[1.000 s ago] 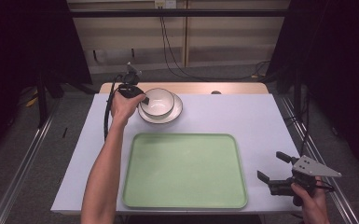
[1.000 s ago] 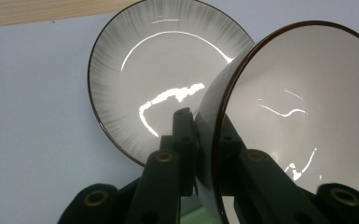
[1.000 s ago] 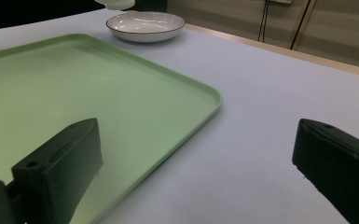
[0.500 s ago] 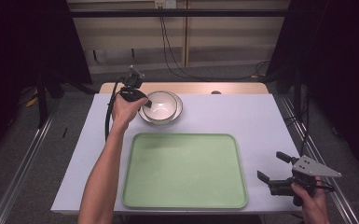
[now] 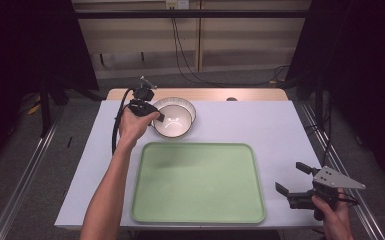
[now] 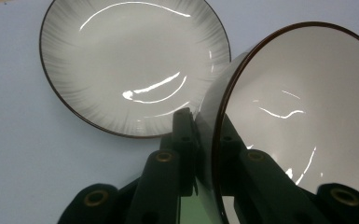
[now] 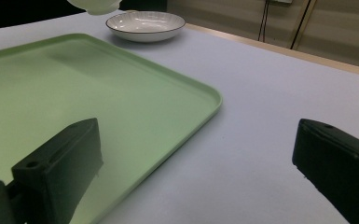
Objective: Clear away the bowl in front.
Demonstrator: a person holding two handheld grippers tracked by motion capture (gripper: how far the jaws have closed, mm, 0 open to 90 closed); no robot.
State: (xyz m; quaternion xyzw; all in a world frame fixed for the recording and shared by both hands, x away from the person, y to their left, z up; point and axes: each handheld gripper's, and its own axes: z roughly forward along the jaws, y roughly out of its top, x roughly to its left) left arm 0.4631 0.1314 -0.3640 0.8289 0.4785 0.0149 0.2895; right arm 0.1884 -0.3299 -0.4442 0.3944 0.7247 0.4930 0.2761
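Left gripper pinches the rim of the bowl: in the left gripper view one jaw sits outside the wall, the other inside, pressed tight on the bowl's dark-edged rim. Bowl tilted, lifted off the plate that lies flat on the table beside it (rims overlap in the high view; contact cannot be told). Bowl hangs over the table's far left part, just beyond the far edge of the green tray.

Containers: bowl, plate and tray all hold nothing.

Left forearm stretches forward from the bottom edge along the tray's left side, hand wrapped around the gripper body, cable looping to its left. Right gripper at the near right corner, jaws spread wide, nothing between them, pointed across the table toward the tray.
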